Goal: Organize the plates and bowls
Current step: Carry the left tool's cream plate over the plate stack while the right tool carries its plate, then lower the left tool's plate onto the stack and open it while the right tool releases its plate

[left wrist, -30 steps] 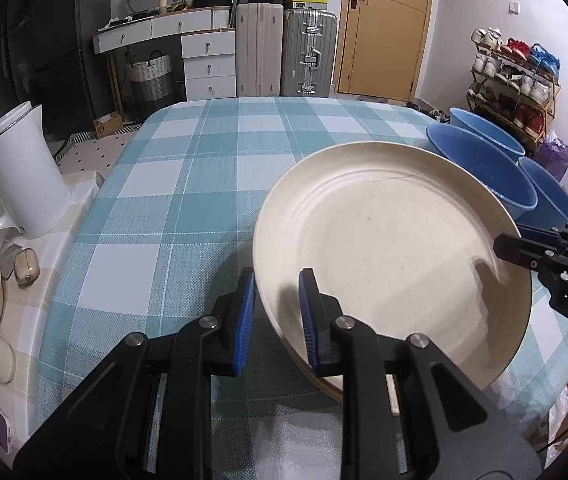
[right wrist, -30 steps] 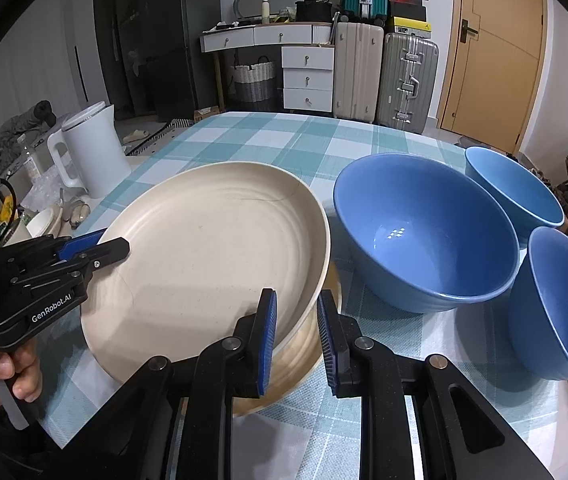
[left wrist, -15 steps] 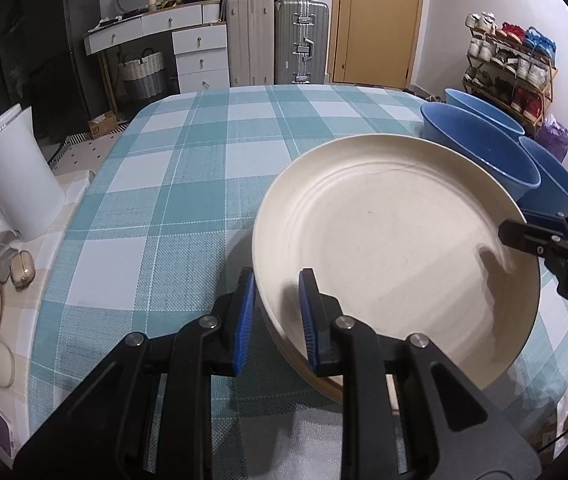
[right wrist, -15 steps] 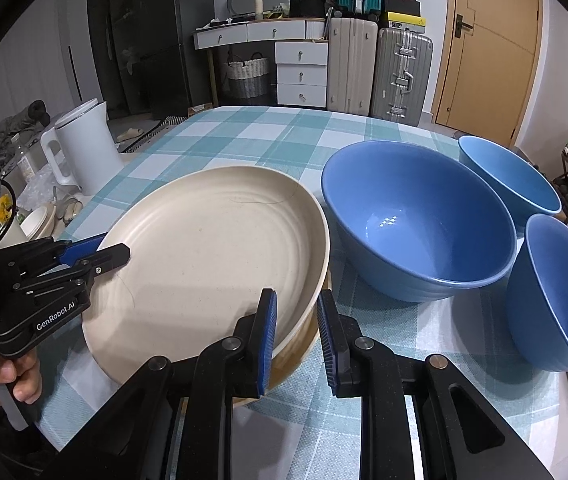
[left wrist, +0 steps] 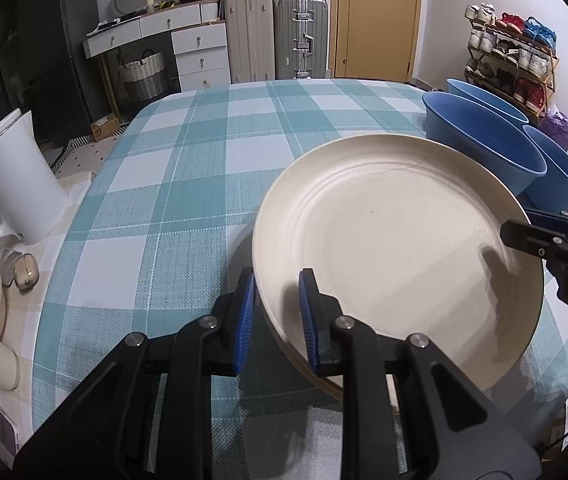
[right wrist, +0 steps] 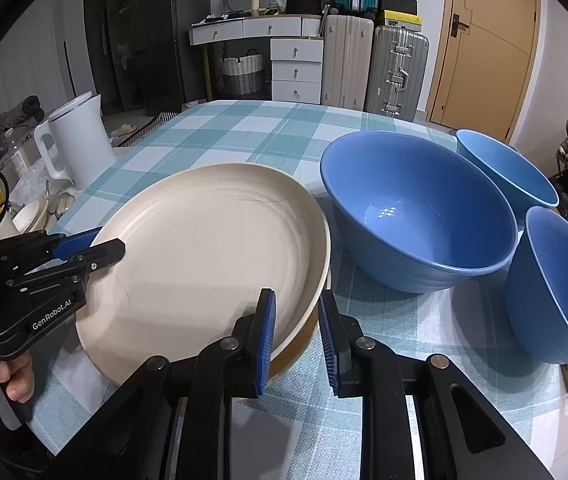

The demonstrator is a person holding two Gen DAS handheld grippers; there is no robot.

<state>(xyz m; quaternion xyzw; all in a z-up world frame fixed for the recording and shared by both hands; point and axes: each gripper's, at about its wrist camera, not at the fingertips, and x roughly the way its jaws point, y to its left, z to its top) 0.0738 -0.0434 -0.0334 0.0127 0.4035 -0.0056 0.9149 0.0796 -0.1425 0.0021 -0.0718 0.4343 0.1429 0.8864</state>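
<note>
White electric kettle [left wrist: 15, 176]: at the far left, standing upright on a side surface just beside the tabletop edge.
Tabletop [left wrist: 187, 184]: covered by a teal-and-white checked cloth; it carries the plates and bowls.
My left gripper [left wrist: 273, 316]: its blue-padded fingers [left wrist: 243, 312] straddle the left rim of the cream plate, one finger outside and one over the plate's inner face. A gap shows beside each pad, so I cannot tell whether they pinch the rim.
Round cream plate [left wrist: 396, 248]: near the front edge of the tabletop, tilted, lying on a second plate.
Tan-rimmed lower plate [right wrist: 304, 344]: only its edge shows under the cream plate, resting on the cloth.
My right gripper [right wrist: 296, 340]: its fingers straddle the right rim of the cream plate, the left finger inside the rim and the right one outside. Clear space remains around the rim, so I cannot tell whether it has a hold.
Large blue bowl [right wrist: 416, 208]: upright on the tabletop just right of the plates, close to the cream plate's rim.
Second blue bowl [right wrist: 504, 168]: behind and to the right of the large one.
Third blue bowl [right wrist: 560, 284]: nearest the right edge, tilted toward me, just beside the large bowl.
</note>
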